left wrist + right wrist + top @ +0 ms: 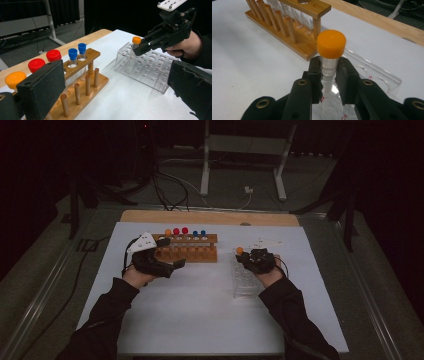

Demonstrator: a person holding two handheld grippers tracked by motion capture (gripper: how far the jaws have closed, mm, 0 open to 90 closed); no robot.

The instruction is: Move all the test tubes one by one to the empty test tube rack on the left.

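wooden rack [187,251] just ahead of left gripper [167,265], with red-, blue- and orange-capped tubes | clear rack [147,68] under right gripper [329,75] | left gripper: jaws wide apart, empty | right gripper: jaws clamped on orange-capped tube [330,53], upright above clear rack's far corner

sleeves [102,317]: black, long | right gripper [140,48]: black, white screwed top plate
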